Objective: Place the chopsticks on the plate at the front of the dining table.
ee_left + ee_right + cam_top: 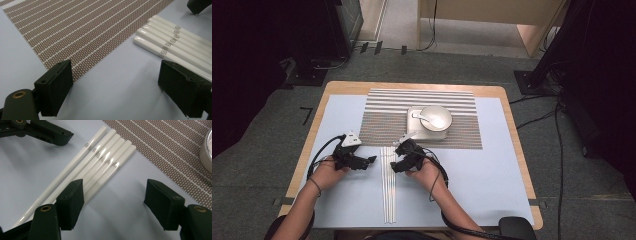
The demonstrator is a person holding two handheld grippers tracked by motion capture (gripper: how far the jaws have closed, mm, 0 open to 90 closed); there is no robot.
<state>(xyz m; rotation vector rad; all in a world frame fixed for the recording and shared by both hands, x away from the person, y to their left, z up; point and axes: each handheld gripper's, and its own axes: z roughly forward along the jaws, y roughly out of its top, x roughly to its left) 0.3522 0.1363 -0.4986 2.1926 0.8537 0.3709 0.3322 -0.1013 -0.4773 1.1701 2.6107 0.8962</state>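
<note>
With both the left gripper (pixel 371 160) and right gripper (pixel 395 166) held wide and empty, the glossy white ceramic chopsticks (pixel 100 162) could be scattered if clipped sideways.

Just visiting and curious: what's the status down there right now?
Left gripper open, right gripper open, both empty. White chopsticks lie side by side between them, untouched. Nothing in the way.

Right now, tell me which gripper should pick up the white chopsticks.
Probably the right gripper: it is open, with one jaw already over the chopsticks. The left gripper, also open, has them off beside one jaw.
</note>
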